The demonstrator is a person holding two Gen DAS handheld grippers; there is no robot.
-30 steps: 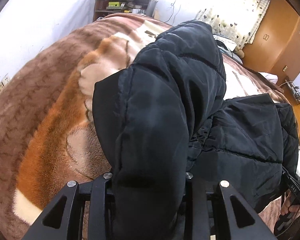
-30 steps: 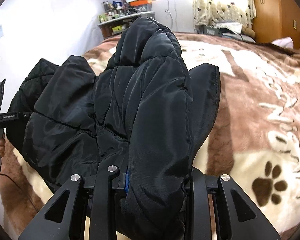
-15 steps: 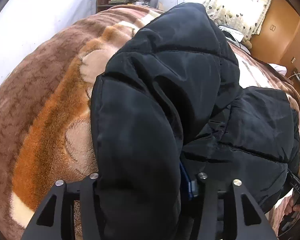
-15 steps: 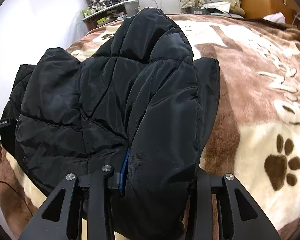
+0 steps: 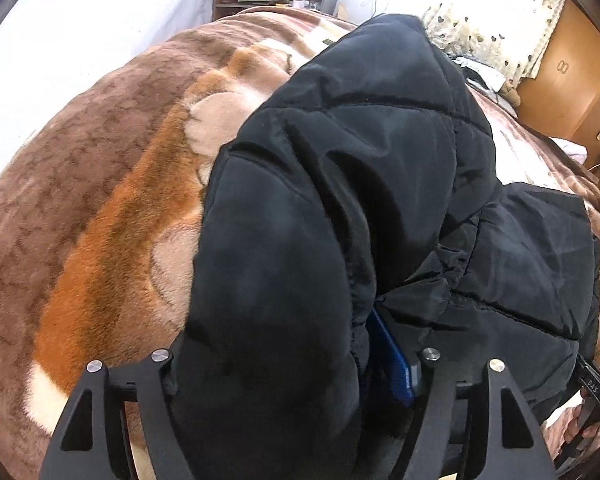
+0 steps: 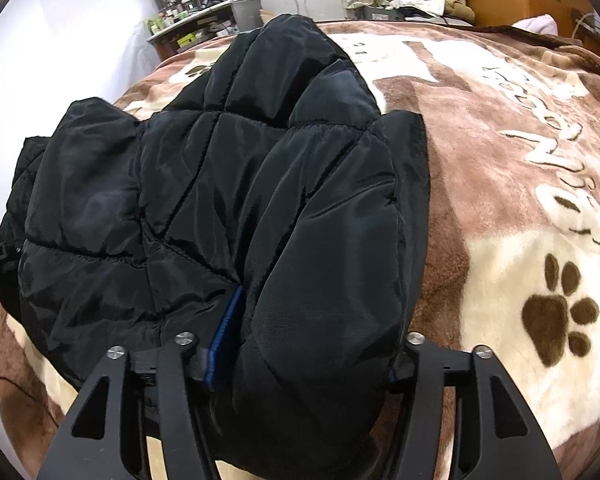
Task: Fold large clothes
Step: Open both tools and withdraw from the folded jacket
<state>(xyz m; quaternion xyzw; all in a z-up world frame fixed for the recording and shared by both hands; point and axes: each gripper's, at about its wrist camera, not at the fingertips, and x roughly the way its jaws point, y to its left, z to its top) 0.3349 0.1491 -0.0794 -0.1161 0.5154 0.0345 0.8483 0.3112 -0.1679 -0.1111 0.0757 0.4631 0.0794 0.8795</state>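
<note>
Padding of a black quilted puffer jacket [image 5: 380, 184] lies folded on the brown plush paw-print blanket [image 6: 520, 208], filling both the left gripper [image 5: 292, 364] and right gripper [image 6: 300, 344], whose jaws have just been opening, blue pads showing.

My right tool [image 6: 300, 360] has just been spreading its jaws, and a thick fold of the black puffer jacket [image 6: 220, 200] bulges between them, with a gap showing beside the blue pad [image 6: 224, 336] on the left. The jacket lies on the bed's brown and cream paw-print blanket [image 6: 540, 240]. A cluttered shelf [image 6: 204, 20] stands far left.
</note>
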